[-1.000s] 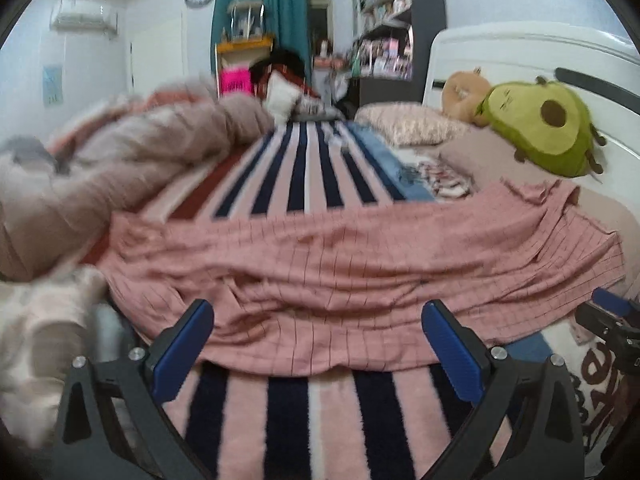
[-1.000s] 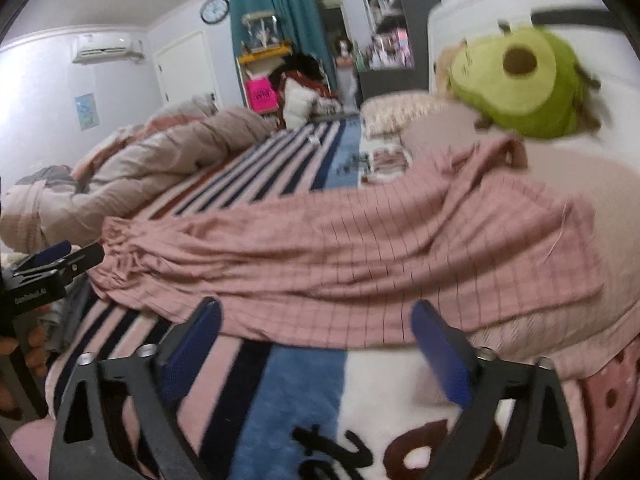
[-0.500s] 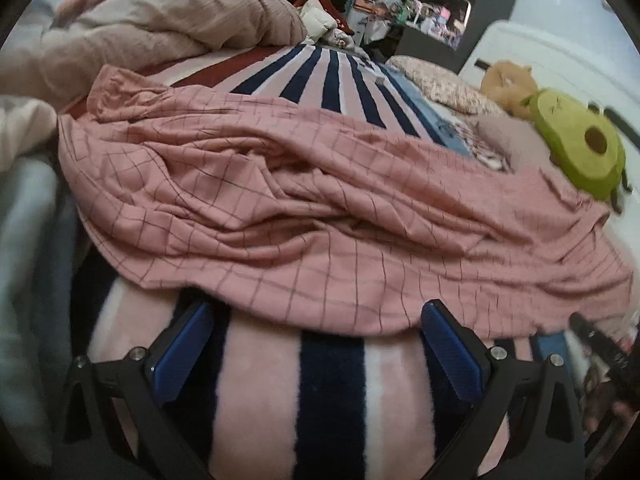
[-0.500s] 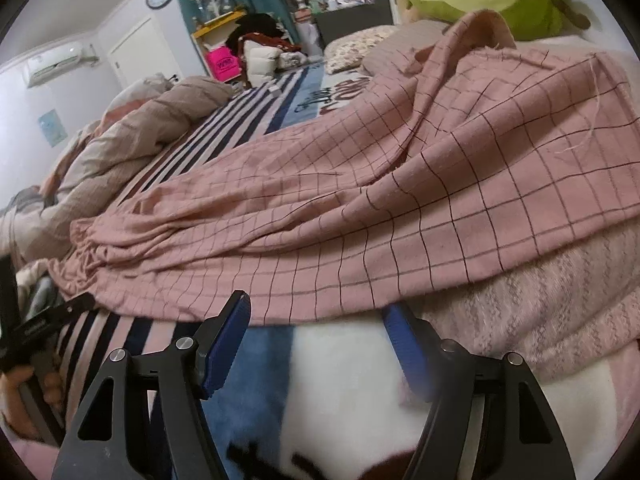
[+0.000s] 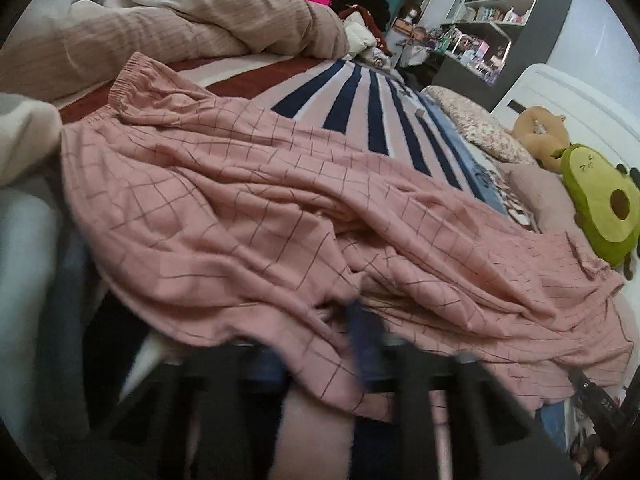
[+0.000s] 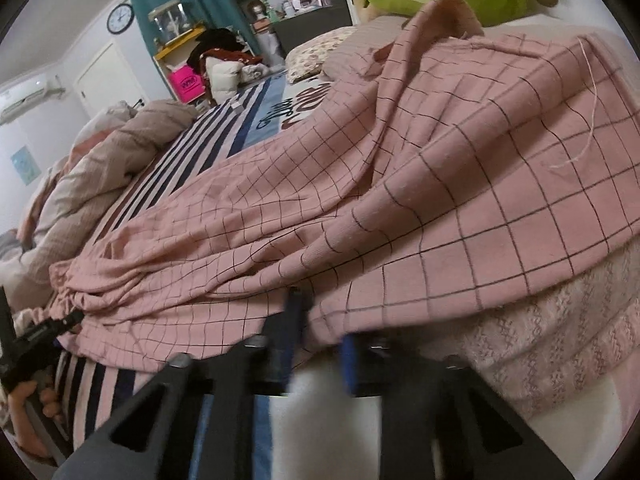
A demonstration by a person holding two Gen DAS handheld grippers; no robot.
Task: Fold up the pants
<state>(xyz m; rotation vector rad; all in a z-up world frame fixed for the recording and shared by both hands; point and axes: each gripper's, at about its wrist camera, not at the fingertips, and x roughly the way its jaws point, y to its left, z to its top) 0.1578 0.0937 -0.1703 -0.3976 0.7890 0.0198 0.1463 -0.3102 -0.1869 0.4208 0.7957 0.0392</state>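
Observation:
The pink checked pants [image 5: 280, 208] lie crumpled across the striped bed, waistband at the far left, legs running right; they also show in the right wrist view [image 6: 400, 184]. My left gripper [image 5: 360, 344] is blurred and shut on the near edge of the pants, about mid-length. My right gripper [image 6: 318, 328] has its blue fingers [image 6: 294, 320] close together, pinching the near hem of the pants by the leg end. The left gripper also shows at the left edge of the right wrist view [image 6: 44, 332], the right gripper at the lower right of the left wrist view [image 5: 596, 400].
A striped blanket [image 5: 360, 92] covers the bed. A bunched beige duvet [image 5: 180, 24] lies at the far left. An avocado plush [image 5: 600, 208] and pillows [image 5: 480, 128] sit by the headboard on the right. Shelves [image 5: 500, 12] and clutter stand beyond the bed.
Both grippers moved forward and down onto the near edge of the pants and closed from wide open. The cloth edge now bunches up between the fingers.

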